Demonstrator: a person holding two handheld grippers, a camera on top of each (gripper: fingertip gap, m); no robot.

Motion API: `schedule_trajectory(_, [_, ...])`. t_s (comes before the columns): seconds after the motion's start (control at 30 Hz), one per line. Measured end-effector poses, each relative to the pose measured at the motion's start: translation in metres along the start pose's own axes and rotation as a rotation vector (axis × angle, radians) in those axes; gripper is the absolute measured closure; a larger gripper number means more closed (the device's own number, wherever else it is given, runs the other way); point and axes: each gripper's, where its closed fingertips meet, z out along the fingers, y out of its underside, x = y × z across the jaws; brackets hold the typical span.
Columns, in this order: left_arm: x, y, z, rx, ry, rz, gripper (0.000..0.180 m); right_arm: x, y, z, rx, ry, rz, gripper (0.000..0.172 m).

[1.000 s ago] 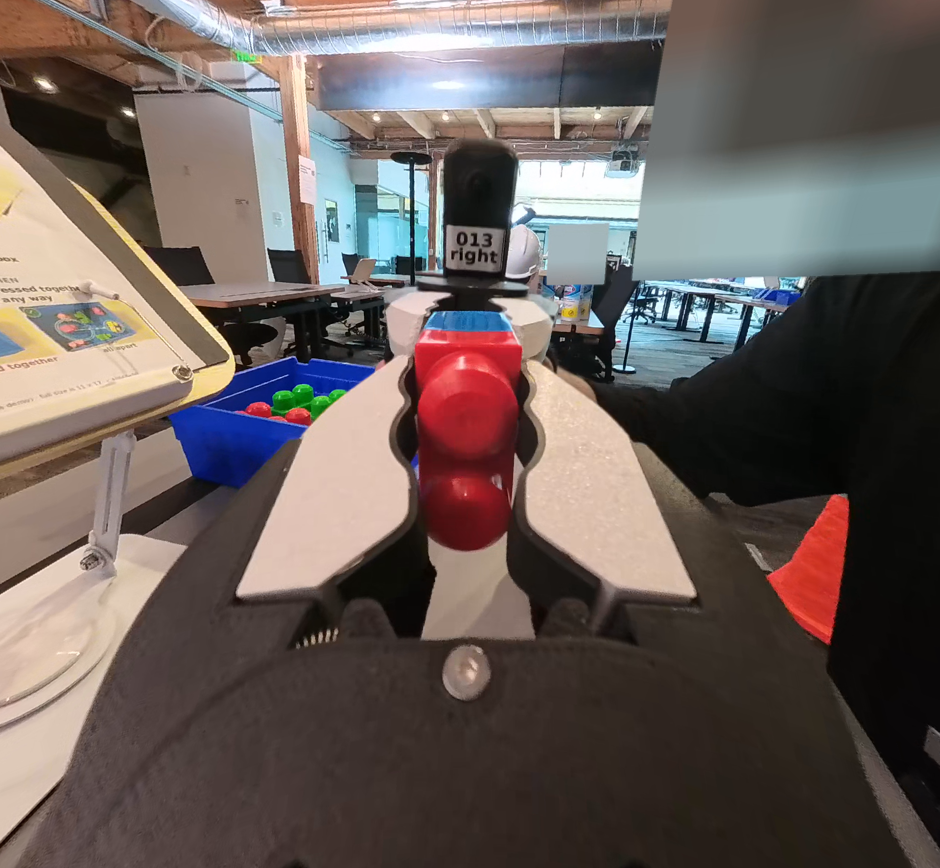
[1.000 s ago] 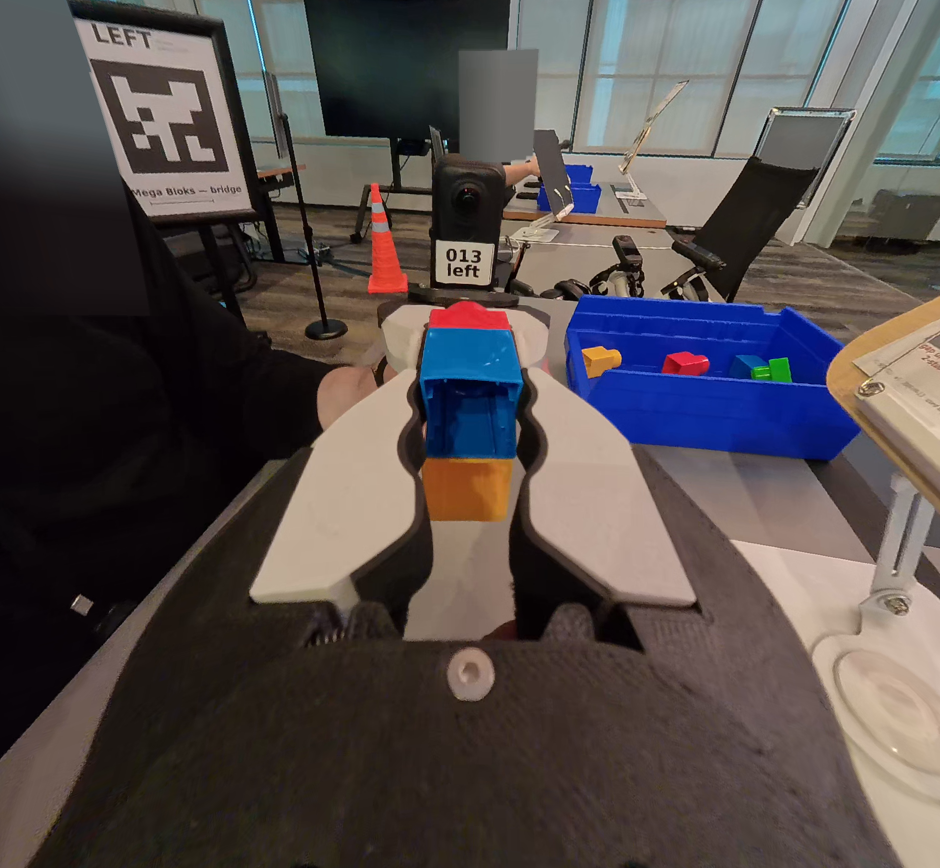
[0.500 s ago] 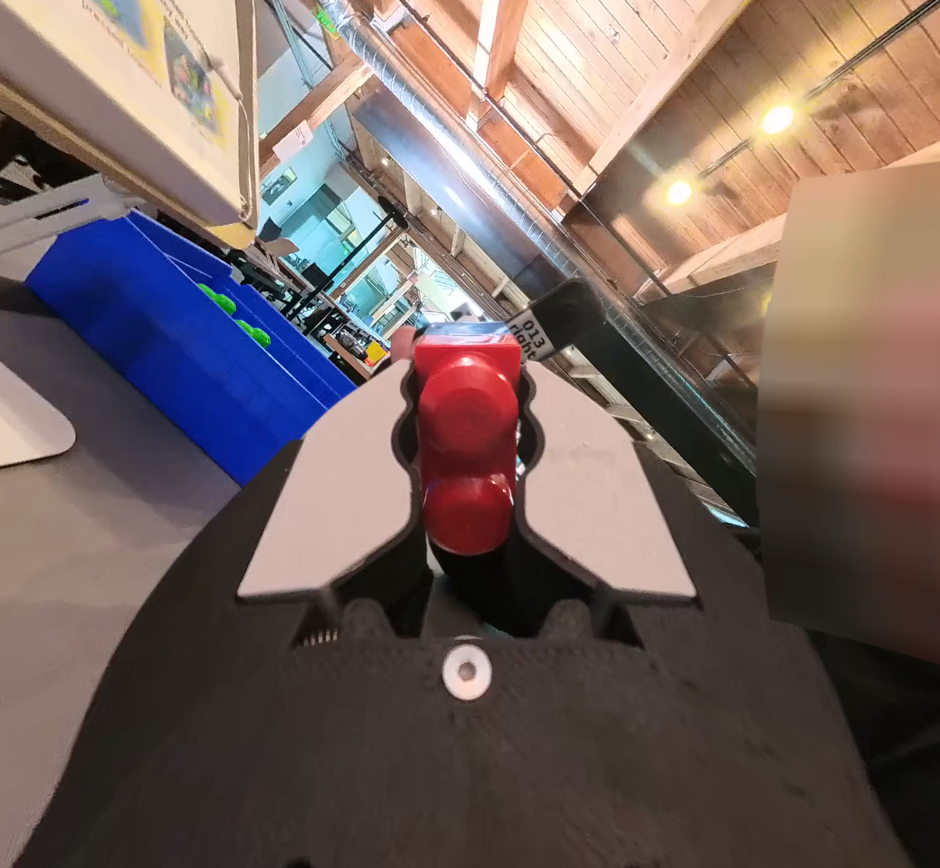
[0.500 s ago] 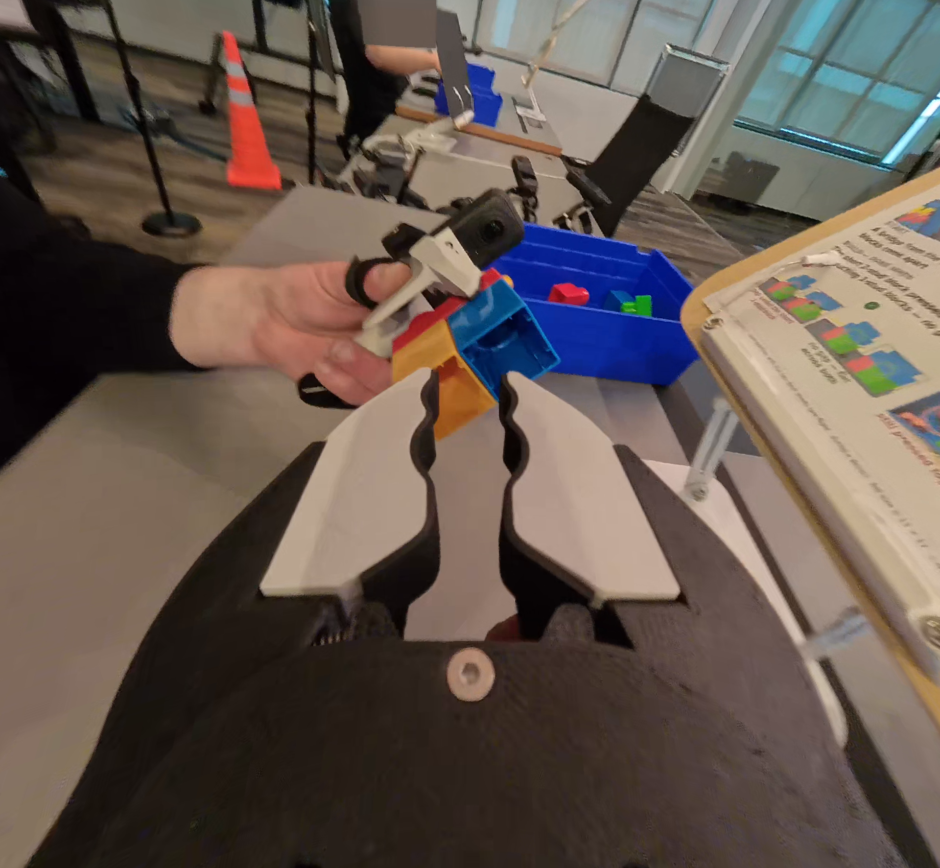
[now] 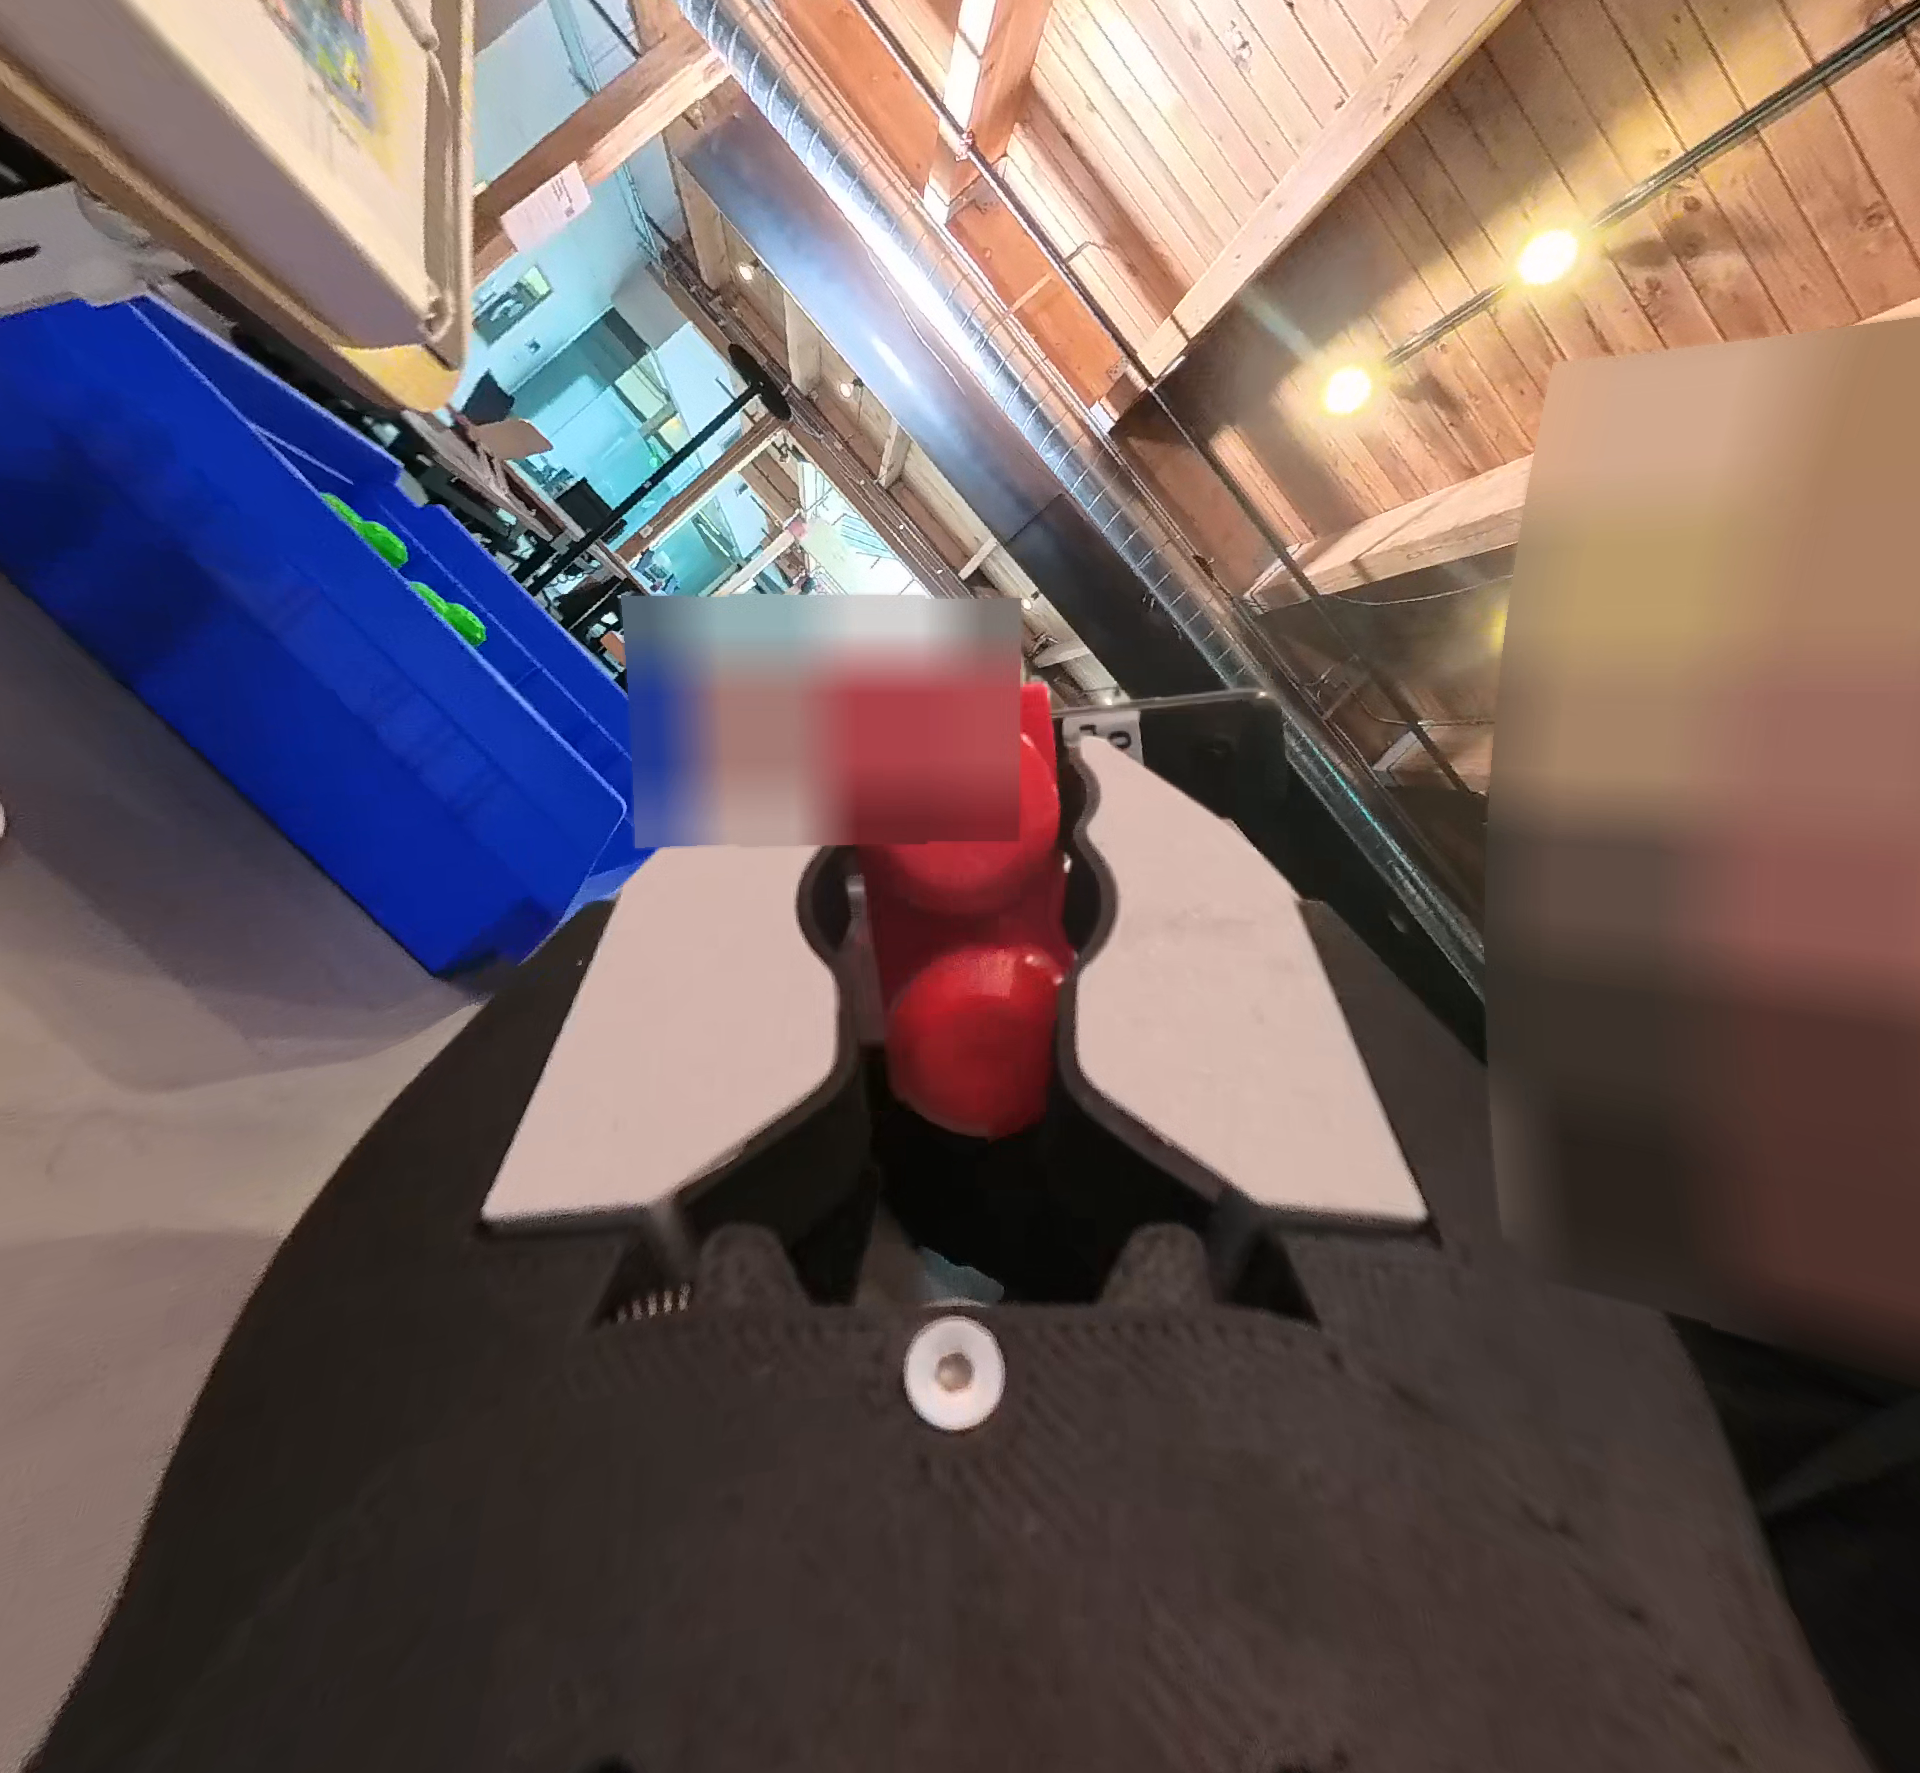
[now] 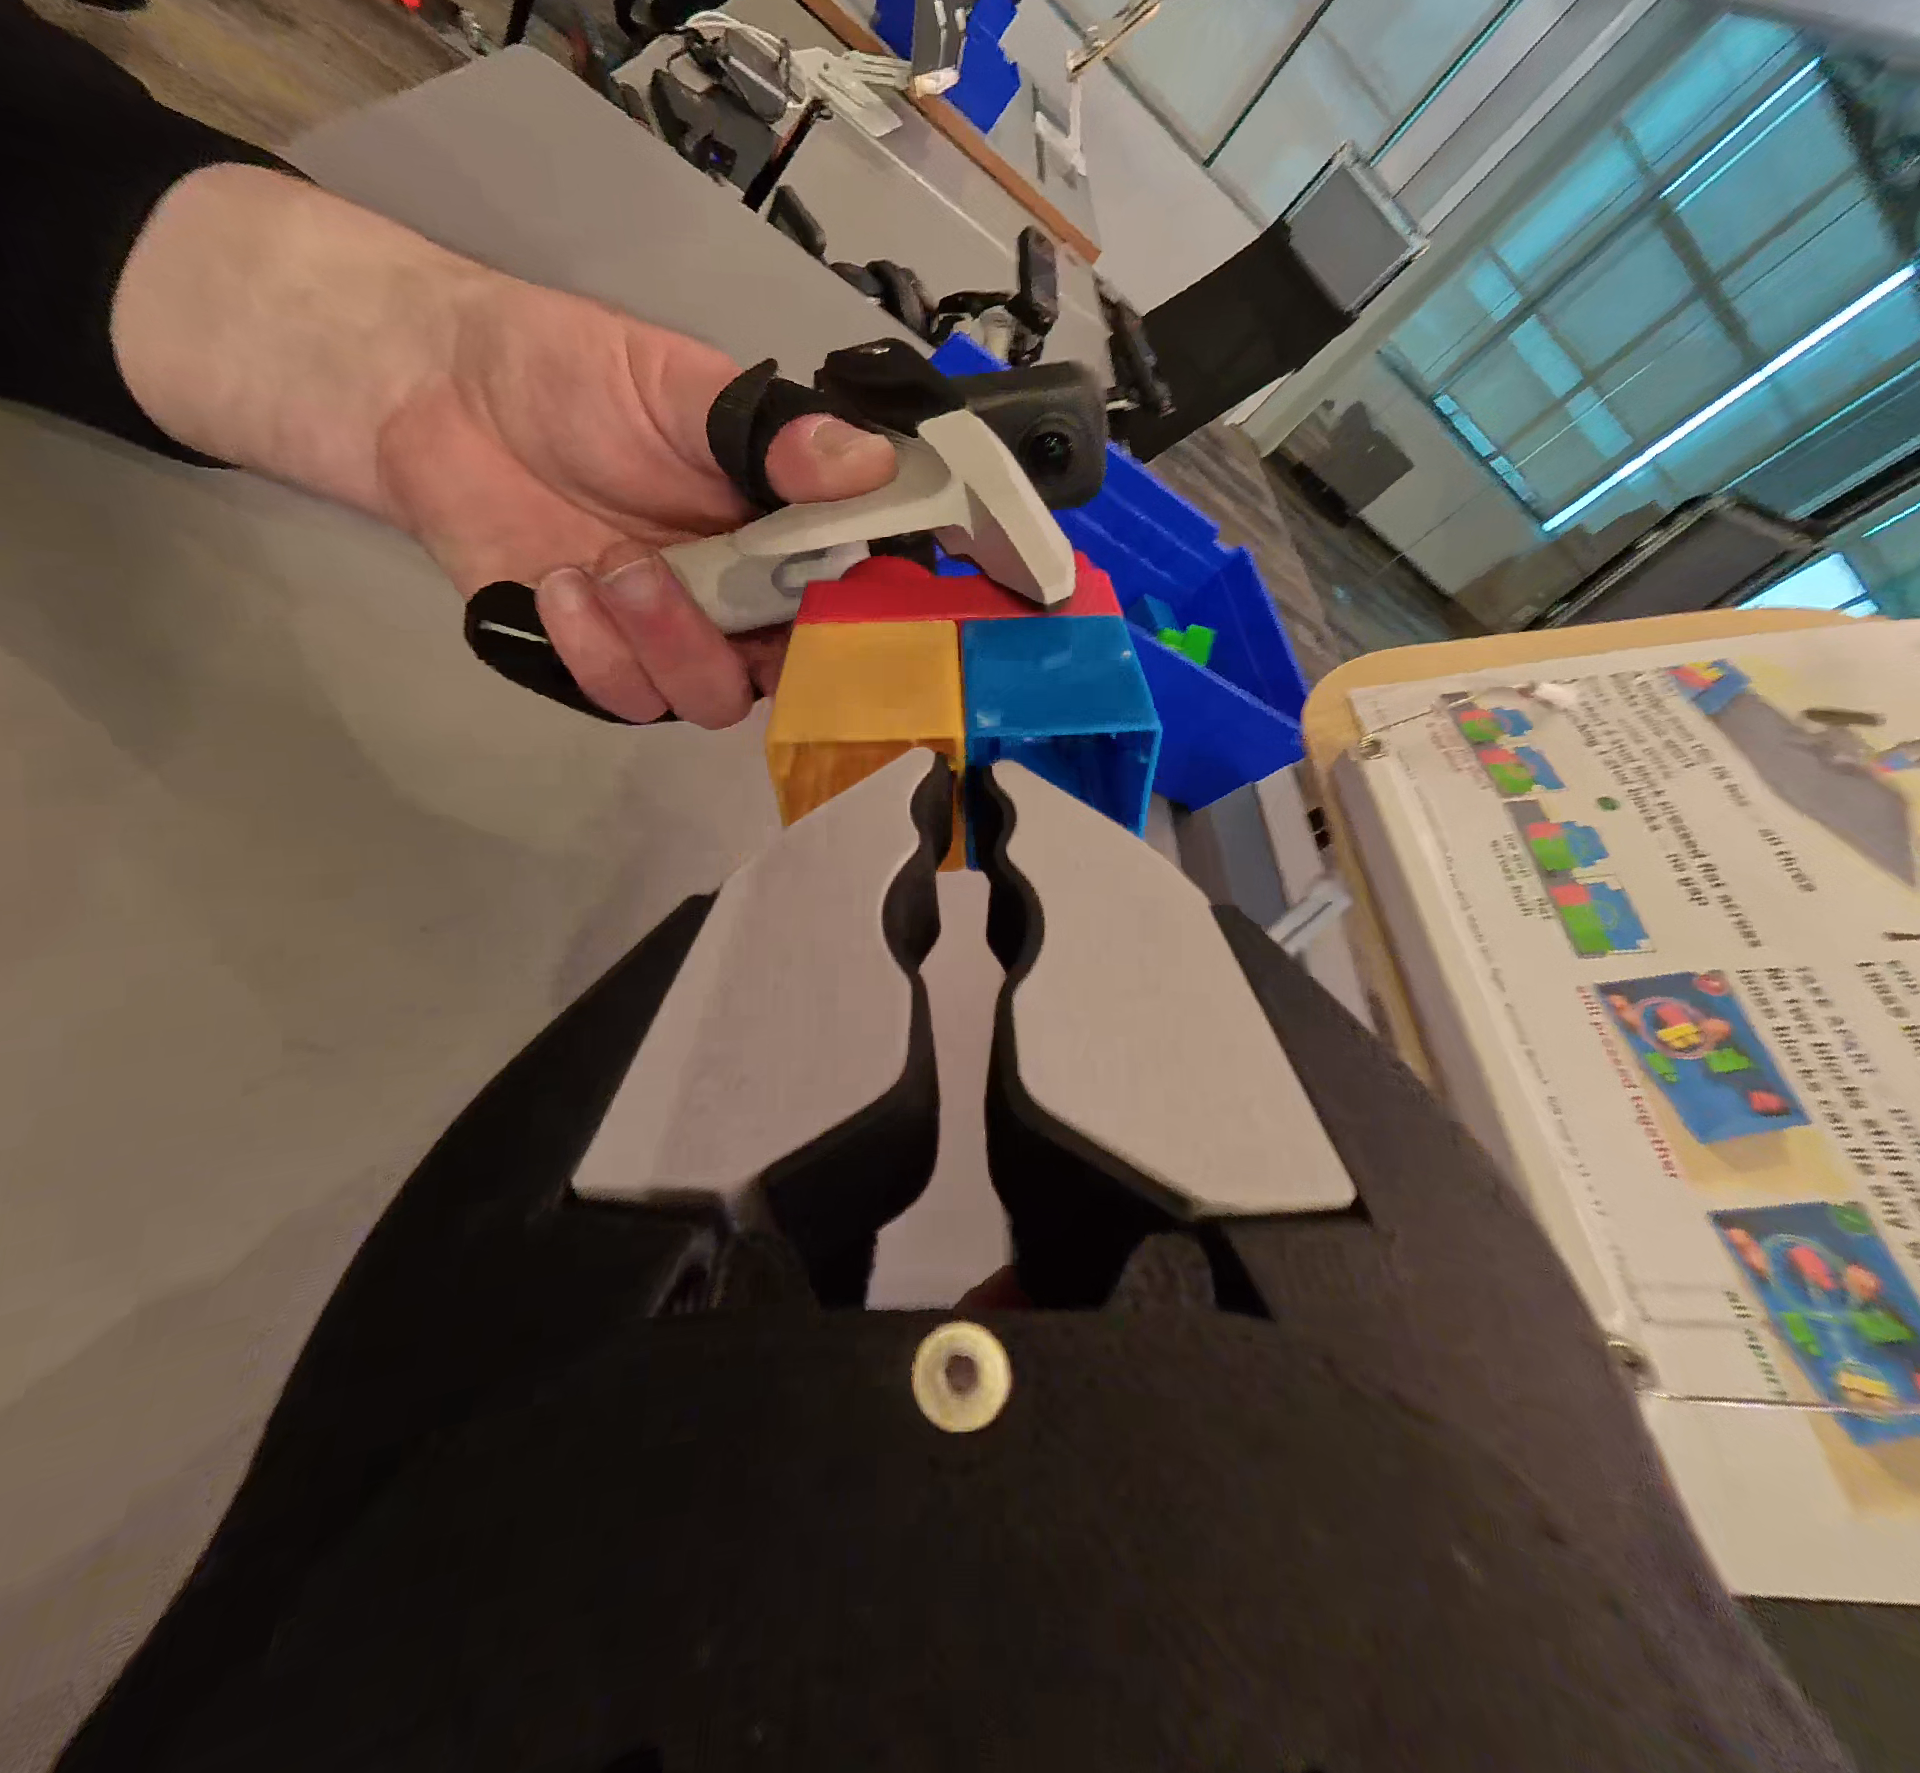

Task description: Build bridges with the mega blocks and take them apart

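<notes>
Having released the blue block (image 6: 1049, 715), right tool (image 6: 966, 793) now narrowed.

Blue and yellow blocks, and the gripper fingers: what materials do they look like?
Blue block and yellow block: likely moulded plastic, hollow thin walls, glossy highlights. Right gripper fingers: probably 3D-printed plastic, matte grainy grey faces over black wavy pads, possibly rubbery.
</notes>
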Motion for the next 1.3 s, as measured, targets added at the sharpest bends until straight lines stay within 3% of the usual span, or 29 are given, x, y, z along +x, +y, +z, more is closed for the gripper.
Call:
schedule_trajectory(0.03, [0.004, -0.001, 0.001, 0.008, 0.021, 0.017, 0.141, 0.002, -0.004, -0.002, 0.016, 0.018, -0.009, 0.168])
schedule_trajectory(0.2, [0.018, -0.028, -0.011, 0.149, 0.044, 0.124, 0.128, 0.036, -0.016, -0.022, 0.105, 0.269, -0.017, 0.169])
schedule_trajectory(0.33, [0.02, -0.008, 0.007, 0.088, 0.078, 0.107, 0.122, 0.037, -0.019, -0.019, 0.037, 0.418, -0.143, 0.169])
schedule_trajectory(0.43, [0.021, 0.003, 0.016, 0.068, 0.077, 0.116, 0.127, 0.028, -0.018, -0.009, -0.019, 0.466, -0.225, 0.169])
schedule_trajectory(0.53, [0.018, 0.004, 0.012, 0.089, 0.096, 0.093, 0.144, 0.022, -0.02, -0.004, -0.039, 0.468, -0.261, 0.169])
schedule_trajectory(0.73, [0.017, -0.006, 0.003, 0.043, -0.024, 0.237, 0.145, 0.01, -0.02, -0.01, -0.013, 0.189, -0.203, 0.159])
schedule_trajectory(0.83, [0.013, -0.001, -0.001, -0.112, -0.102, 0.353, 0.145, 0.01, -0.018, -0.022, -0.014, 0.036, -0.069, 0.151])
schedule_trajectory(1.0, [-0.001, 0.031, 0.004, -0.419, -0.27, 0.614, 0.145, 0.028, -0.017, -0.036, 0.002, -0.038, 0.203, 0.113])
schedule_trajectory(1.3, [-0.026, 0.07, 0.001, -0.743, -0.411, 0.837, 0.144, -0.009, -0.001, -0.023, -0.128, -0.259, 0.302, 0.12])
